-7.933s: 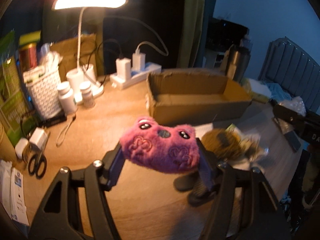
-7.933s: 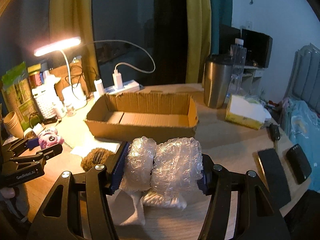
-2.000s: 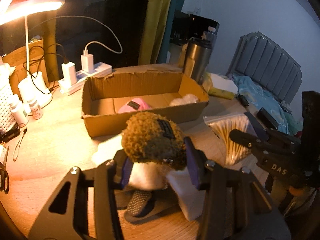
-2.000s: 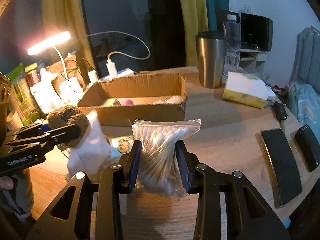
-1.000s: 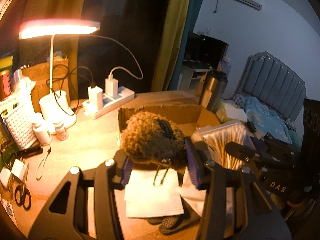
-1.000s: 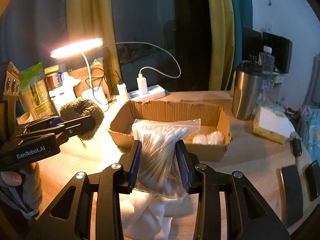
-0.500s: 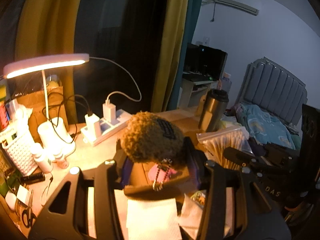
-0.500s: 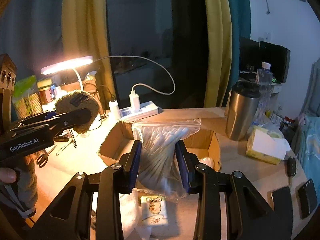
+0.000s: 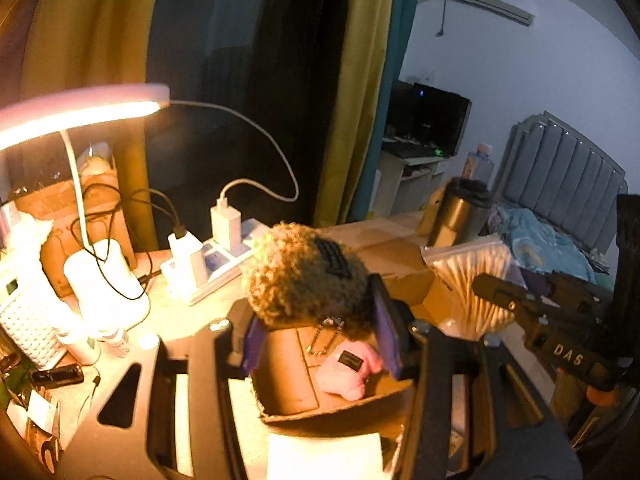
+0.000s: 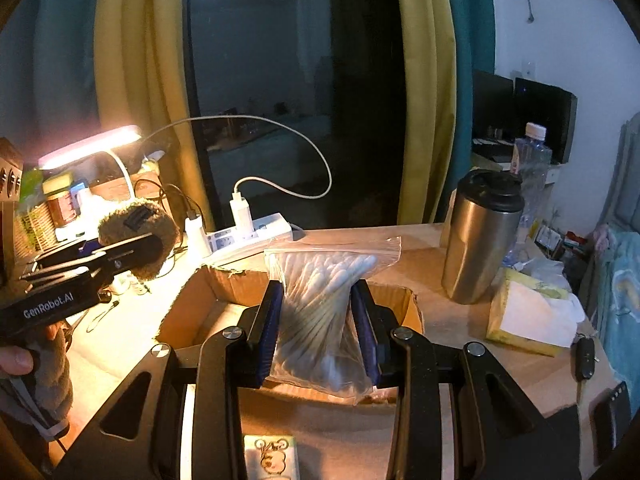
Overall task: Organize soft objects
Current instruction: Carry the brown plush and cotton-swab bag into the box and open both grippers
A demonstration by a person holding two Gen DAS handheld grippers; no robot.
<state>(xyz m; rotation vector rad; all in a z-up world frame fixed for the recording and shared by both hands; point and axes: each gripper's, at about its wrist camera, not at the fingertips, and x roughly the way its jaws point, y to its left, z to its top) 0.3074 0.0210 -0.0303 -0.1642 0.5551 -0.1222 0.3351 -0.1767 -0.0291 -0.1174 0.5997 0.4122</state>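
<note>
A curly brown plush keychain (image 9: 304, 276) is clenched between the left gripper (image 9: 320, 336) fingers, above the cardboard box (image 9: 292, 380). A zip bag of cotton swabs (image 10: 320, 304) is grasped by the right gripper (image 10: 318, 328) over the same box, where a pink plush (image 9: 348, 368) is seen lying.

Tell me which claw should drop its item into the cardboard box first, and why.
Probably left. The left claw holds the brown fuzzy plush over the cardboard box, beside the pink plush. The right claw grips the bag of cotton swabs nearer the box's front wall.
</note>
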